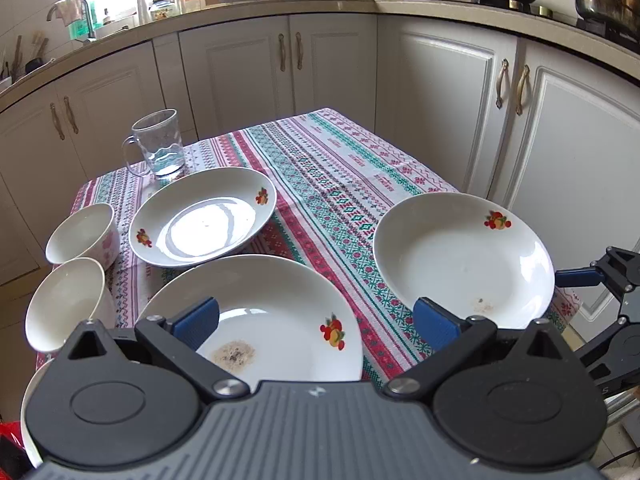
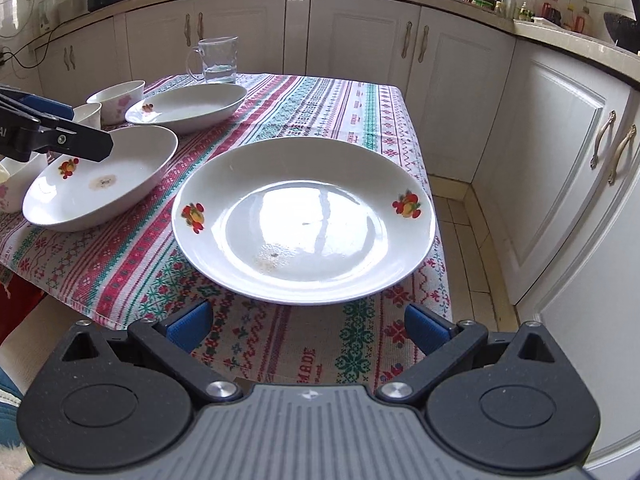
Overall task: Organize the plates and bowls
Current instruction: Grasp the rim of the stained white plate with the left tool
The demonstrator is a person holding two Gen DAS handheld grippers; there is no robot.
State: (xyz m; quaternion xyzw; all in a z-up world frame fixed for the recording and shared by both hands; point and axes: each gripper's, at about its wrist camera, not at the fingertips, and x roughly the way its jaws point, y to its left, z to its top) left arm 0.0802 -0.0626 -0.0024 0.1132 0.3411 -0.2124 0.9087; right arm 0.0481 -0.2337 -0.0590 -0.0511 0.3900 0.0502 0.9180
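Fingers of the left gripper (image 1: 316, 322) and right gripper (image 2: 308, 326) gape wide, holding nothing. Each faces a glazed plate: soiled plate (image 1: 256, 320) and near plate (image 2: 304, 220) on the tablecloth (image 2: 332, 112). Stiff, slick, breakable; best pinched at the rim. Bowls (image 1: 84, 234), a third plate (image 1: 202, 216) and a glass mug (image 1: 160, 144) crowd the left.

**Gloss on china, weave on cloth**

Glazed white plates: the near plate (image 2: 304, 220) throws back window glare off a smooth, glossy well, and so does the far plate (image 1: 204, 218). Under them, the tablecloth (image 2: 280, 344) is coarse woven fabric, matt. The mug (image 1: 160, 144) is clear glass. The bowls (image 1: 84, 232) look glossy ceramic.
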